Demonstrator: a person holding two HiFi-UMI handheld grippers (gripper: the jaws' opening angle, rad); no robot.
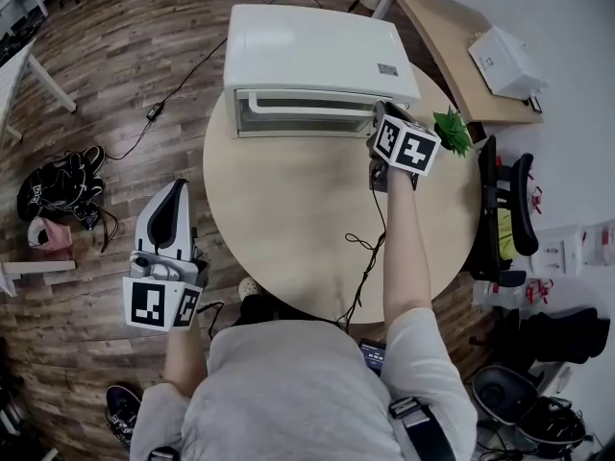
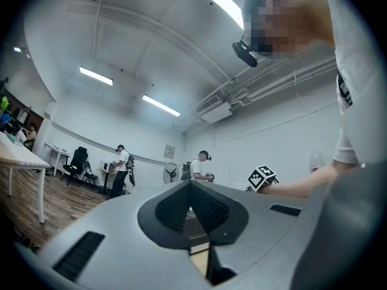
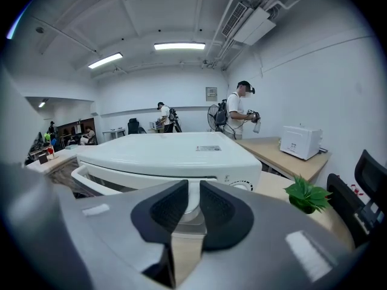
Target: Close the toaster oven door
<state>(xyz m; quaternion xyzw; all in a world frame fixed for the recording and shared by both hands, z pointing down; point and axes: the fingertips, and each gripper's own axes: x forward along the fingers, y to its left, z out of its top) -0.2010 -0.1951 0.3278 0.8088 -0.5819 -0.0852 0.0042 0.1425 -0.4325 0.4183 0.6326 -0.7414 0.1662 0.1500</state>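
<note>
White door handle point(image 1: 307, 108) clamped between right gripper point(image 3: 190, 189) fingers; left gripper point(image 2: 191, 186) fingers together, empty. Best: push ahead of fingers, steady, until toaster oven door point(image 1: 306, 121) seats flush.

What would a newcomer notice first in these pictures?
The white toaster oven stands at the far edge of the round light-wood table. The right gripper meets its front right corner, jaws closed on the end of the white door handle. The left gripper hangs shut beyond the table's left rim, over the wooden floor.
</note>
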